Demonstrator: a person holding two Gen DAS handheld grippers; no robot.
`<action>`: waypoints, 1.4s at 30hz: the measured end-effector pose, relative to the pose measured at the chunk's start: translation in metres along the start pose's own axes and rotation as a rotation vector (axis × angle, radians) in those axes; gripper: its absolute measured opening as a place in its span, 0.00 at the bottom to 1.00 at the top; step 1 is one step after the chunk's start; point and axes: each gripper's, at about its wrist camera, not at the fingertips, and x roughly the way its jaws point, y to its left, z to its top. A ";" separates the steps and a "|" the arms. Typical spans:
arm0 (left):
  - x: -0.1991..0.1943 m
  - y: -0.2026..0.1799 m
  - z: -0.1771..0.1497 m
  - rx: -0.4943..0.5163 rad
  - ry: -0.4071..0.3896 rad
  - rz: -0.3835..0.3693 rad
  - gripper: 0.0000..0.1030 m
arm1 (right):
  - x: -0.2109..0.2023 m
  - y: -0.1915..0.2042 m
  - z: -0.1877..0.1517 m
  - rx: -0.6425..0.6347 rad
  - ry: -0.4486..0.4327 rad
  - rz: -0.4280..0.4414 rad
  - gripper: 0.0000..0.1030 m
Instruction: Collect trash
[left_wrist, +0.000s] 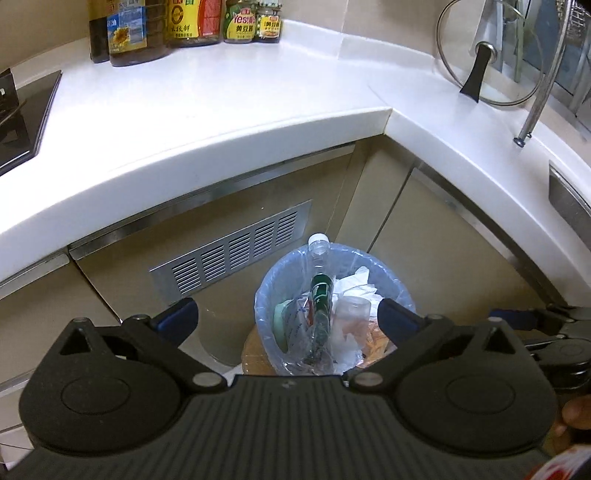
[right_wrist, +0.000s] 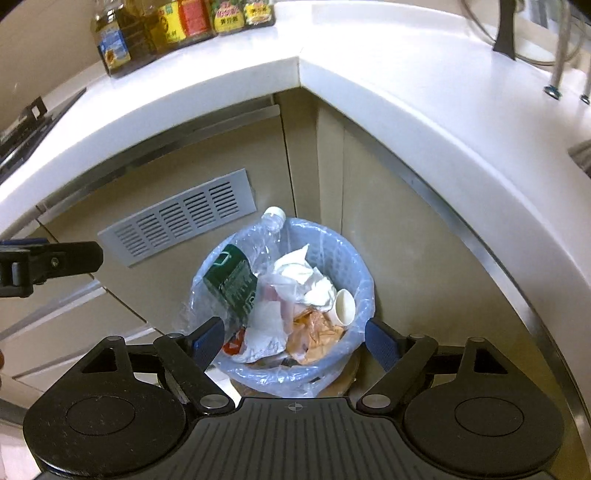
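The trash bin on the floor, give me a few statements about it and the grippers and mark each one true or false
1. The trash bin is lined with a clear plastic bag. True.
2. The plastic bottle lies flat on the white countertop. False: it stands in the bin, its white cap sticking up past the rim.
3. A paper cup lies among the trash on the bin's right side in the right wrist view. True.
4. The left gripper is clamped on the bottle. False: its jaws stand wide open with nothing between them.
5. The right gripper is open and holds nothing. True.
6. The bin is empty. False: tissues, wrappers and a green-labelled bottle fill it.
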 end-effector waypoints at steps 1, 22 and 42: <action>-0.001 0.000 0.000 0.004 0.000 -0.004 0.99 | -0.006 0.001 -0.001 0.008 -0.011 -0.010 0.81; -0.072 0.040 -0.020 0.205 -0.023 -0.195 0.99 | -0.107 0.097 -0.055 0.236 -0.138 -0.244 0.81; -0.097 0.025 -0.007 0.143 -0.099 -0.172 0.99 | -0.135 0.087 -0.037 0.202 -0.223 -0.223 0.81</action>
